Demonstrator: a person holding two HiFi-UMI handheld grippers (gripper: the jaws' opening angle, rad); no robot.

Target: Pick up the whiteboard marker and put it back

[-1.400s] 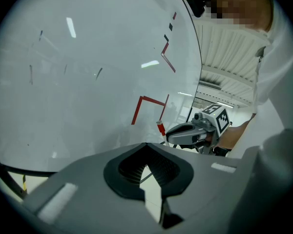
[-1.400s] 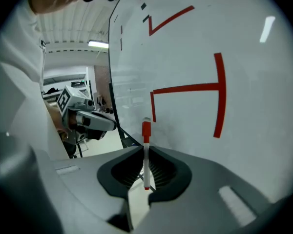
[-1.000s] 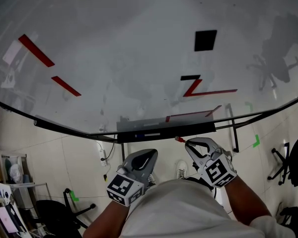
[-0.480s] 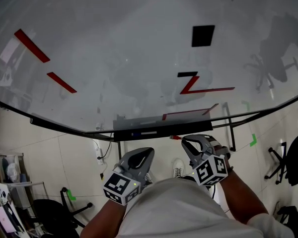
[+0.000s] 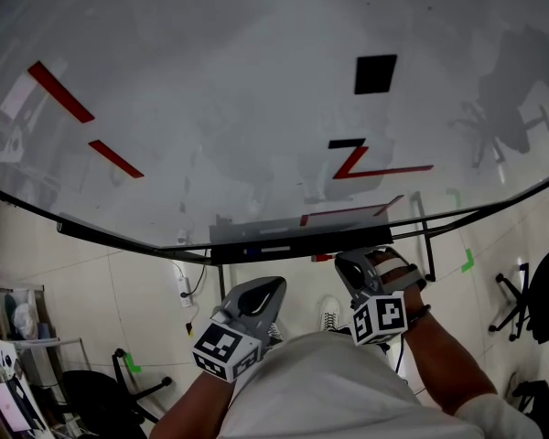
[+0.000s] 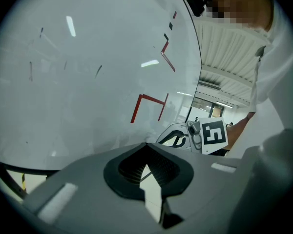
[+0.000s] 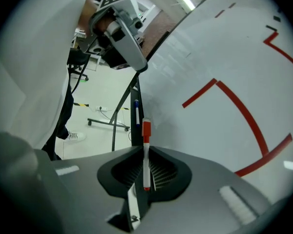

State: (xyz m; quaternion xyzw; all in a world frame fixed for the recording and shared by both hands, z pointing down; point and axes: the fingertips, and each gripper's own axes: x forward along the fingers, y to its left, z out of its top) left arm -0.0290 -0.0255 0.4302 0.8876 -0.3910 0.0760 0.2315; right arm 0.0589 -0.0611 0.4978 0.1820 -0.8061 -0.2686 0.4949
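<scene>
A large whiteboard (image 5: 256,80) marked with red lines fills the space ahead of both claws. Its dark tray (image 5: 265,245) runs just beyond the right claw (image 5: 348,262), which pinches a red-capped whiteboard marker (image 7: 146,150). The left claw (image 5: 274,286) is closed on nothing. A blue pen (image 7: 136,112) lies in the tray just past the marker's tip.

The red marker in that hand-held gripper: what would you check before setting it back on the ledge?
1. Marker clamped in right hand-held gripper: ok.
2. Red cap on: ok.
3. Bare room on ledge beside blue marker: ok, it seems.
4. Marker over ledge: not ok, it sits just short of it in the head view.
5. Left hand-held gripper out of the way: ok, shut and empty.
</scene>
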